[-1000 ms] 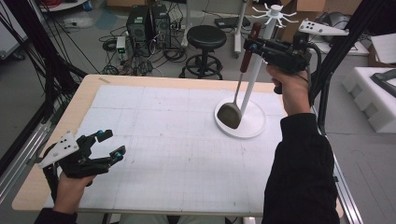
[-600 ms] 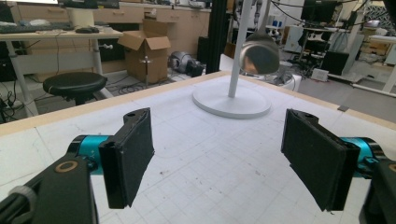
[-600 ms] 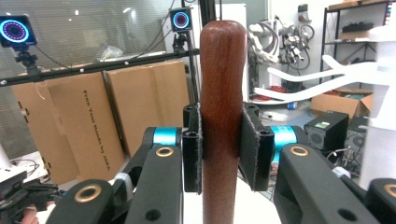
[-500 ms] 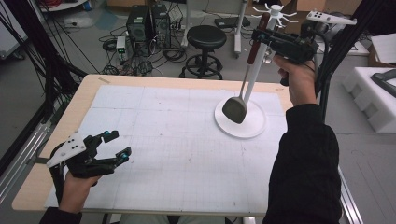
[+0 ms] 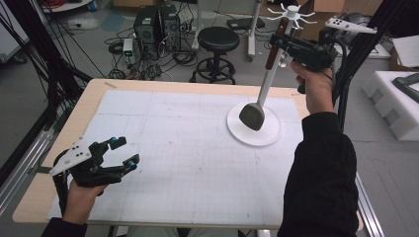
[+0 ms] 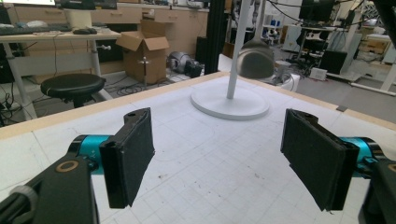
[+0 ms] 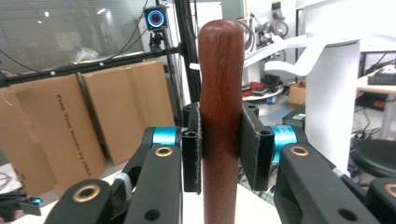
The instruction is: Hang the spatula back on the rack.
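Note:
A ladle with a dark red wooden handle (image 5: 273, 52) and a dark head (image 5: 252, 117) hangs upright over the round white base (image 5: 269, 136) of a utensil stand. The stand's white pole ends in a ring of hooks (image 5: 292, 11). My right gripper (image 5: 277, 47) is raised at the far right, shut on the wooden handle (image 7: 222, 93); its jaws have just been opening slightly, but the pads still press the handle. My left gripper (image 5: 124, 151) rests open at the table's near left corner with nothing between its jaws. From there the ladle head (image 6: 254, 58) hangs beside the pole above the base (image 6: 229, 105).
A white gridded mat (image 5: 188, 148) covers the wooden table (image 5: 34, 197). A black stool (image 5: 217, 39), computer towers (image 5: 153, 24) and cables lie beyond the far edge. White foam blocks (image 5: 395, 103) stand at the right, behind a black frame post (image 5: 346, 84).
My right hand has drifted slightly to the right with the ladle, and the head has shifted a little over the base. The left gripper has stayed put.

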The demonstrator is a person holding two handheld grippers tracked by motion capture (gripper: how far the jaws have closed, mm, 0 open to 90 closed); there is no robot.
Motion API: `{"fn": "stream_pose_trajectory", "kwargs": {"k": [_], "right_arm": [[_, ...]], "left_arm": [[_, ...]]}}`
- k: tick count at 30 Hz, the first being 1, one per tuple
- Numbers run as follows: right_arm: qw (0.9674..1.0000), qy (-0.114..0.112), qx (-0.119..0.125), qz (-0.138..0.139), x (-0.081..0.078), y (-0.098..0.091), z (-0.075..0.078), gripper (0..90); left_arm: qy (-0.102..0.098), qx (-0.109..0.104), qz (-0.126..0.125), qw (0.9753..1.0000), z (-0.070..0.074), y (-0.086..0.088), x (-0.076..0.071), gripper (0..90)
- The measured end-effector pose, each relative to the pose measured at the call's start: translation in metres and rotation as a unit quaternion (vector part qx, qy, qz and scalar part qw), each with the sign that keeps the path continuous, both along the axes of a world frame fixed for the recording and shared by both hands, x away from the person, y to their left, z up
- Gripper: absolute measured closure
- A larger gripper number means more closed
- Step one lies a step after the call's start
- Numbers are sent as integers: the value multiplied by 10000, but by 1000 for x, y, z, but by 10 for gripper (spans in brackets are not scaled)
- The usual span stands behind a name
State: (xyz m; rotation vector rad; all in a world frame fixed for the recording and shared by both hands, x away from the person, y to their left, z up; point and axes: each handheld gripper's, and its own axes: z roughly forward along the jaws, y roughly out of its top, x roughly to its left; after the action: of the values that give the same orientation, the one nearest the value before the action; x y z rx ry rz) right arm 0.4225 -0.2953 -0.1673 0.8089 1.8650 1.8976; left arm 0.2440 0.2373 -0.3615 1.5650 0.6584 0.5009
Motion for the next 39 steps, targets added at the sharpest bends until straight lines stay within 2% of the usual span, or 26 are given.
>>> {"fn": "stream_pose_trajectory", "kwargs": {"k": [1, 2, 3, 4, 5, 6, 9, 11, 15, 18, 22, 25, 27, 32, 36, 39], "right_arm": [[10000, -51, -29, -46, -1, 1, -1, 655], [10000, -51, -29, -46, -1, 1, -1, 655], [9997, -56, -82, -212, -5, 2, -2, 569], [9997, -56, -82, -212, -5, 2, -2, 569], [9997, -40, -80, -243, -12, 1, -5, 514], [9995, -96, -60, -285, -16, 0, -9, 500], [9979, -77, -373, -519, -25, -2, -26, 430], [9964, 69, -479, -689, -31, -5, -40, 376], [9948, 64, -426, -925, -51, -12, -68, 315], [9927, 104, -531, -1081, -66, -15, -89, 293], [9918, 165, -354, -1215, -87, -21, -117, 254], [9905, 212, -422, -1292, -100, -22, -134, 245], [9888, 232, -490, -1390, -112, -20, -147, 241], [9846, 173, -762, -1563, -137, -10, -178, 229], [9830, 190, -868, -1606, -152, -2, -201, 228], [9829, 163, -854, -1622, -161, 3, -215, 225]], "left_arm": [[9, -19, 9, 10000, -1, 0, 0, 257], [9, -19, 9, 10000, -1, 0, 0, 257], [22, -22, 6, 10000, -1, 2, 1, 257], [22, -22, 6, 10000, -1, 2, 1, 257], [21, -64, 48, 10000, -2, 4, 1, 257], [21, -64, 48, 10000, -2, 4, 1, 257], [58, -156, 90, 9998, -4, 7, 3, 257], [80, -175, 98, 9998, -7, 8, 3, 257], [131, -189, 79, 9997, -11, 8, 4, 257], [124, -207, 78, 9997, -13, 9, 6, 256], [125, -262, 92, 9995, -16, 10, 7, 256], [155, -320, 99, 9993, -18, 11, 8, 254], [134, -403, 113, 9990, -20, 11, 9, 251], [113, -374, 171, 9991, -23, 11, 14, 249], [105, -381, 205, 9990, -26, 12, 14, 248], [102, -392, 243, 9989, -29, 13, 14, 248]]}}
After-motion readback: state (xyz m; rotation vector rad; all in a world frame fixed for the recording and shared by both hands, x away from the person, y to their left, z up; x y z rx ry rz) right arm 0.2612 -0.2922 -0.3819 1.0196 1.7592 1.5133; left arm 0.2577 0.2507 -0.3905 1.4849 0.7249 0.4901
